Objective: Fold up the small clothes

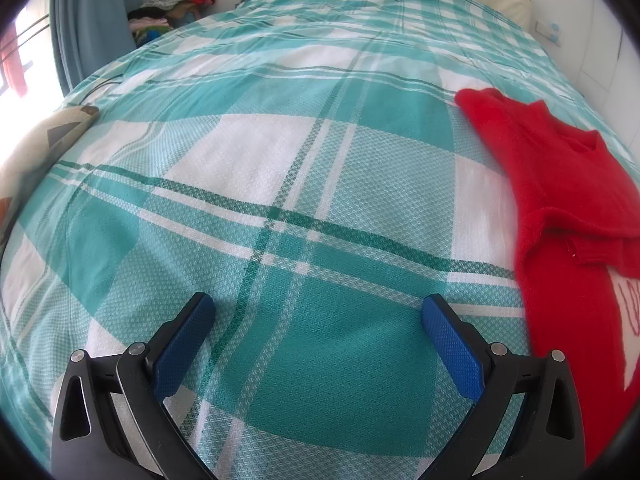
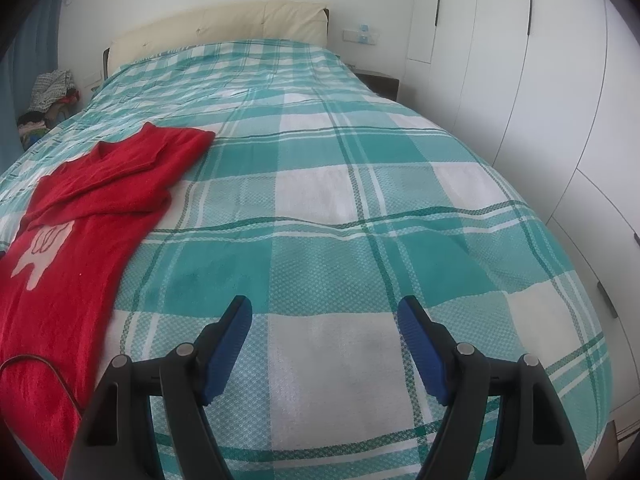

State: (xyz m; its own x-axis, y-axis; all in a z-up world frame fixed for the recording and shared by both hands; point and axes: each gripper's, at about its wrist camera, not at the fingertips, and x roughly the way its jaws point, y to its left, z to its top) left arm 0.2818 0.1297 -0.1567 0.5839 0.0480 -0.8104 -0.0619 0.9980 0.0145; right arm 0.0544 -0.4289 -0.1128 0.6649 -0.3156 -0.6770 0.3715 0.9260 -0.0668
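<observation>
Teal-plaid bed (image 2: 360, 200) fills both views, w/ red sweater (image 2: 92, 208) lying flat on it, sleeves folded over. Left gripper (image 1: 319, 312) & right gripper (image 2: 325, 312) hover above the bedspread, fingers wide, nothing held; sweater lies btwn them.

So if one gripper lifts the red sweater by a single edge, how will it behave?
The red sweater will probably droop and hang limp: it is soft knit, and a sleeve already lies folded across its chest. It looks fuzzy, so it should grip rather than slip. Its folded sleeve may fall open when lifted.
</observation>
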